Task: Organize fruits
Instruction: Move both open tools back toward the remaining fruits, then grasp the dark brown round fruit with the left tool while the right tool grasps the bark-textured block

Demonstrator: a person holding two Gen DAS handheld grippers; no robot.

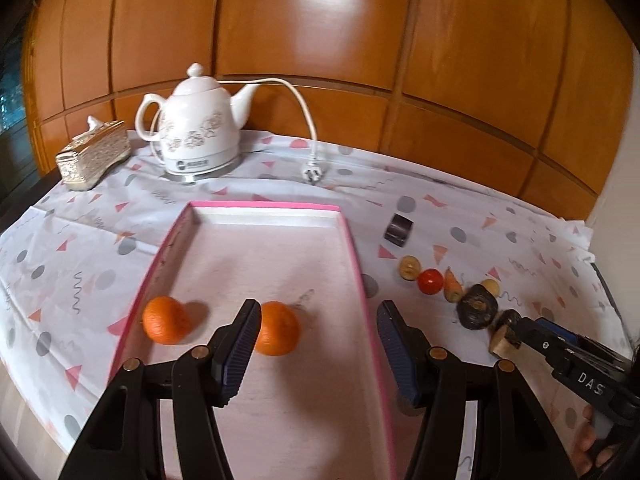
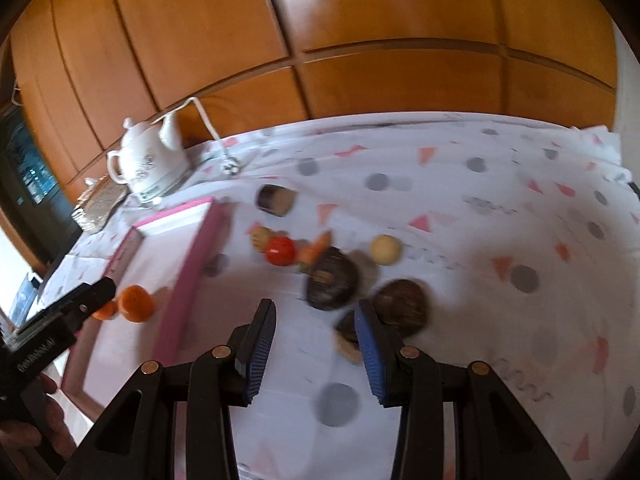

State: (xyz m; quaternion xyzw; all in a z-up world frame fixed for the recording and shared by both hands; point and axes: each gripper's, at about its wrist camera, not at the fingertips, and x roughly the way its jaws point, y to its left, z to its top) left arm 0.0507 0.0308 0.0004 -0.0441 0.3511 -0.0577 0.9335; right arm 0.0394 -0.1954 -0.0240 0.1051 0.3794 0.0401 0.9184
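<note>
Two oranges lie in the pink-rimmed tray [image 1: 356, 264]: one [image 1: 166, 320] by its left rim, the other [image 1: 280, 330] beside the left finger of my left gripper [image 1: 316, 344]. That gripper stands open over the tray, its pads clear of the fruit. To the right of the tray several small fruits lie on the cloth: a tomato [image 2: 281, 251], a carrot [image 2: 316, 250], a pale ball [image 2: 385, 249] and two dark round fruits [image 2: 332, 278] [image 2: 402, 308]. My right gripper [image 2: 316, 344] hovers open just short of them, bare cloth between its fingers. A dark-and-beige piece [image 2: 346, 338] is half hidden by its right finger.
A white kettle [image 1: 200, 132] with its cord and plug [image 1: 314, 174] stands at the back, a tissue box [image 1: 94, 154] to its left. A dark cylinder [image 1: 398, 230] and a beige nut-like piece [image 1: 410, 268] lie past the tray's right rim. Wooden panels close the back.
</note>
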